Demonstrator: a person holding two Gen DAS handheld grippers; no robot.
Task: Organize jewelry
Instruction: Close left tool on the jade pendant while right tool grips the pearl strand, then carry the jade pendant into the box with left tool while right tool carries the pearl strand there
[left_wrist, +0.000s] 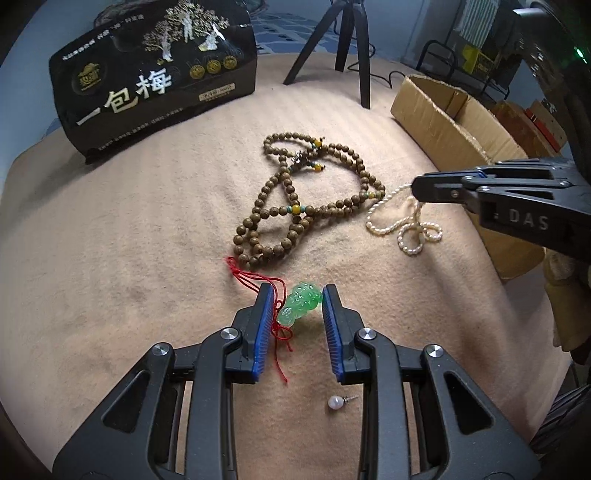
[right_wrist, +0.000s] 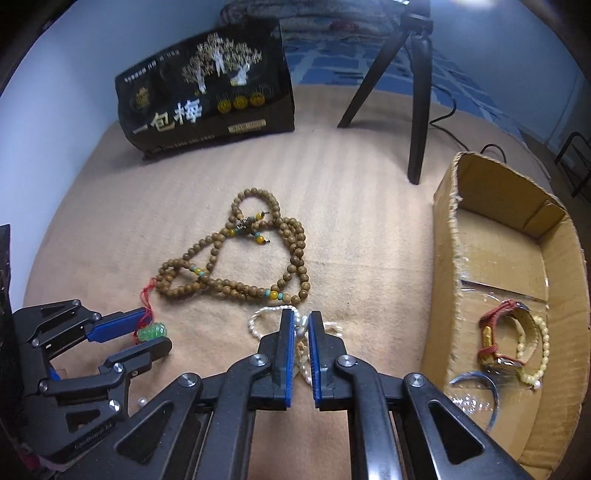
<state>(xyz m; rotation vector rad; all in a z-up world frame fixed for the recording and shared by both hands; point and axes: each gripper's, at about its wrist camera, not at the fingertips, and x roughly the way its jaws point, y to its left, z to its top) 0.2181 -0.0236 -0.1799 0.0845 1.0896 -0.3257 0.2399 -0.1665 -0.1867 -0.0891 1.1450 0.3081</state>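
Beige blanket (left_wrist: 110, 240), cardboard box (right_wrist: 498, 258) at right. Left gripper (left_wrist: 298, 295) wide open around green pendant (left_wrist: 298, 304), not yet pinching. Right gripper (right_wrist: 301, 325) nearly closed on pearl strand (left_wrist: 410, 229). Pendant probably hard, smooth, slippery; better gripped across its middle, clear of red cord (left_wrist: 258, 275).

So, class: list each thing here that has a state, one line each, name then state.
Left claw: open, straddling the green pendant.
Right claw: shut on the pearl strand.
Wooden bead necklace: loose on the blanket.
Cardboard box: open, watch inside.
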